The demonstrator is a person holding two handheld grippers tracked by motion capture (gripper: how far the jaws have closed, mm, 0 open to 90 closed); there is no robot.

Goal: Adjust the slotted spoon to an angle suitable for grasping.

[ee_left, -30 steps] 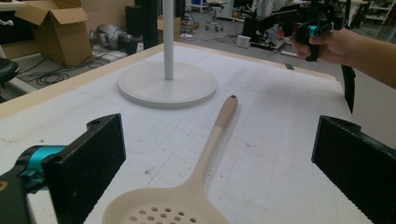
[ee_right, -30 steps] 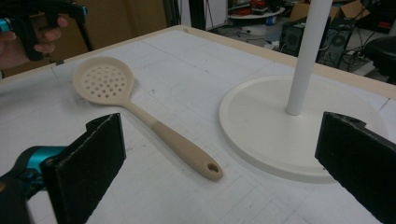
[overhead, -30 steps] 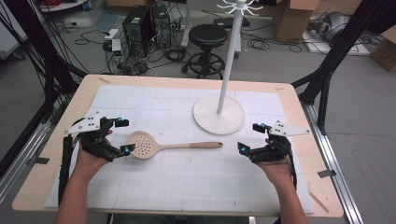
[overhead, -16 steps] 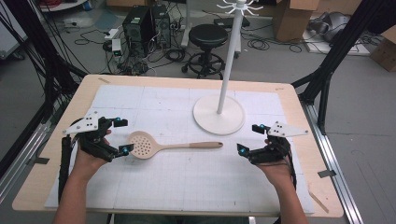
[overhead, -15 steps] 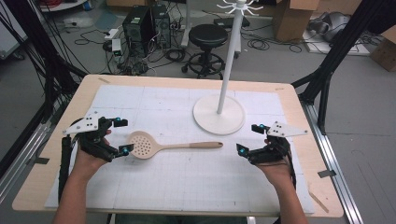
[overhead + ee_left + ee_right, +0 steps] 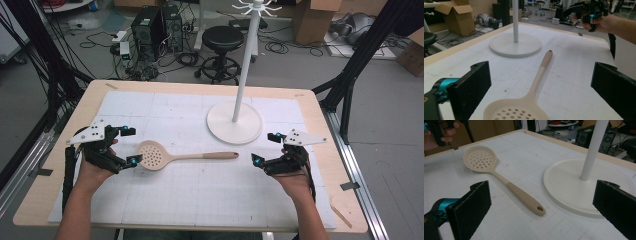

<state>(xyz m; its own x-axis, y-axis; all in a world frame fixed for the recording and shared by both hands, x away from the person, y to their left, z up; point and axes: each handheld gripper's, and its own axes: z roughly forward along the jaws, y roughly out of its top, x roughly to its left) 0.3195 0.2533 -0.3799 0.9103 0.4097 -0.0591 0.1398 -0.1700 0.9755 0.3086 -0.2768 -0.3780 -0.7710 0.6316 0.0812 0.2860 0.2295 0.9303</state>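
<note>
Nothing has moved; both tongs [image 6: 131, 146] [image 6: 265, 147] gape beside the beige perforated spoon [image 6: 172, 157].

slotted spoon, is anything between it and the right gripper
Nothing visible. The slotted spoon lies flat on the mat, its handle end pointing toward the open right gripper, with bare mat in the gap. The white stand's base sits farther back, off that line.

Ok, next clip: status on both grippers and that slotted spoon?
Left gripper open, at spoon's bowl end. Right gripper open, off handle tip. Slotted spoon flat on mat, untouched. Stand base behind handle, clear of it.
</note>
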